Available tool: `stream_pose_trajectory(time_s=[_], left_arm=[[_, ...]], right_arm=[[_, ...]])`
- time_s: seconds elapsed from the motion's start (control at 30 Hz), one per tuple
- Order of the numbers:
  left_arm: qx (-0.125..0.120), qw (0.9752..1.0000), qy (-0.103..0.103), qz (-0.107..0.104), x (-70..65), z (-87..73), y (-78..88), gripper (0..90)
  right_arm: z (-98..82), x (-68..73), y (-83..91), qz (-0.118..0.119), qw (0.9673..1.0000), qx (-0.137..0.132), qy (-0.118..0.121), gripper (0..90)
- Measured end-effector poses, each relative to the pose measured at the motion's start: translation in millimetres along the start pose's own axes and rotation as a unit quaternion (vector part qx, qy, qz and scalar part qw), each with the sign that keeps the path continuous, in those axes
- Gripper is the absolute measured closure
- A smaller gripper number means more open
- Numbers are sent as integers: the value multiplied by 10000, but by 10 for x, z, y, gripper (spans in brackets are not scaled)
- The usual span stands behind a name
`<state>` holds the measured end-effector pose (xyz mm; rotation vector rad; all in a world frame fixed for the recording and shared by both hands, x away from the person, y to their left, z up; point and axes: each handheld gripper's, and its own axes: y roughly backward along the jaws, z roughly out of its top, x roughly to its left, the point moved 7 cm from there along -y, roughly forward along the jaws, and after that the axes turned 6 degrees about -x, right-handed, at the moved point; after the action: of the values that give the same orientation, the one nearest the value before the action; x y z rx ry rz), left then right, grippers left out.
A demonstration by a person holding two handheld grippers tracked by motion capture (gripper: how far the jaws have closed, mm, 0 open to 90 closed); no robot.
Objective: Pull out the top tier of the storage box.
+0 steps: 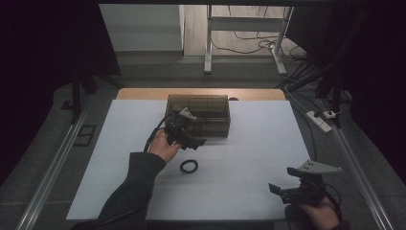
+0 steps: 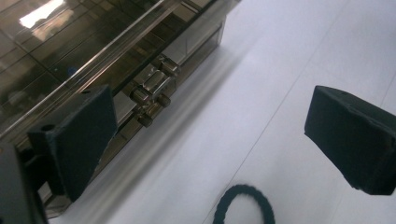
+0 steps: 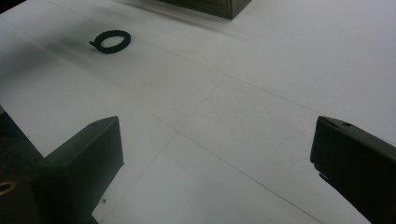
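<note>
Left gripper point(image 1: 191, 139) jaws apart, empty, beside clear latched box point(image 1: 210, 108); black ring point(image 1: 189, 166) on sheet. Right gripper point(image 1: 280, 191) jaws apart, empty.

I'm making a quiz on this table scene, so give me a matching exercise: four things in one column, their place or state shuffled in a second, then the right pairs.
Things:
1. box
2. ring
3. left hand-held gripper
4. right hand-held gripper

Places or states:
A. open, at the near right of the sheet
B. flat on the white sheet, nothing touching it
C. open, by the front latch
D. tinted, lid closed, at the far side

Pairs: 1-D, 2-B, 3-C, 4-A
</note>
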<state>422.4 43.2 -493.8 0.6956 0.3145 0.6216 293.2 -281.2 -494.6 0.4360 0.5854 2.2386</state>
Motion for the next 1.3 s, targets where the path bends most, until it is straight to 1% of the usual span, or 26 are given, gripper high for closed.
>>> stream_pose_trajectory(time_s=[0.03,0.1,0.17,0.27,0.3,0.37,0.47,0.57,0.63,0.7,0.73,0.77,0.8,0.83,0.87,0.93,1.0,1.1,1.2,1.3], left_arm=[[33,10000,-76,-6,5,0,0,32],[59,9998,-165,-27,27,6,5,32],[12,9998,-152,-122,56,22,19,32],[-61,9993,-209,-318,113,41,56,33],[-60,9991,-220,-352,133,45,67,33],[-2,9986,-196,-490,159,47,75,28],[89,9981,-352,-505,200,42,79,35],[30,9978,-440,-486,243,67,83,76],[-8,9973,-487,-546,269,92,92,127],[17,9972,-536,-524,295,115,94,180],[51,9969,-572,-540,310,123,95,217],[71,9968,-598,-533,321,133,90,302],[80,9966,-634,-519,336,144,84,302],[96,9966,-643,-510,350,155,75,335],[120,9963,-660,-533,363,164,68,379],[130,9963,-691,-498,381,184,47,462],[132,9960,-724,-506,388,202,22,545],[142,9956,-801,-459,390,221,-21,638],[131,9957,-826,-395,404,245,-62,720],[192,9956,-847,-353,411,250,-110,759]], right_arm=[[0,0,-1,-3,10000,4,0,25],[-1,-1,-3,-5,10000,13,3,26],[-2,-2,-5,-17,10000,22,-7,26],[-3,-2,-7,-18,10000,32,-17,26],[-2,-2,-9,-19,10000,28,-23,25],[-3,-3,-11,-22,10000,32,-22,26],[-5,-5,-14,-22,10000,55,-25,25],[-6,-5,-16,-30,10000,76,-26,26],[-7,-4,-18,-34,10000,87,-23,26],[-7,-5,-21,-41,10000,88,-23,25],[-7,-4,-21,-38,9999,91,-31,25],[-8,-5,-23,-43,9999,97,-39,26],[-8,-5,-23,-43,9999,97,-39,26],[-8,-7,-22,-43,9999,104,-37,25],[-8,-8,-22,-42,9999,104,-42,26],[-9,-10,-22,-38,9999,105,-52,25],[-8,-11,-21,-31,9999,103,-58,26],[-8,-12,-22,-24,9999,103,-61,25],[-8,-14,-21,-20,9999,98,-66,26],[-8,-15,-20,-22,9999,94,-63,26]])
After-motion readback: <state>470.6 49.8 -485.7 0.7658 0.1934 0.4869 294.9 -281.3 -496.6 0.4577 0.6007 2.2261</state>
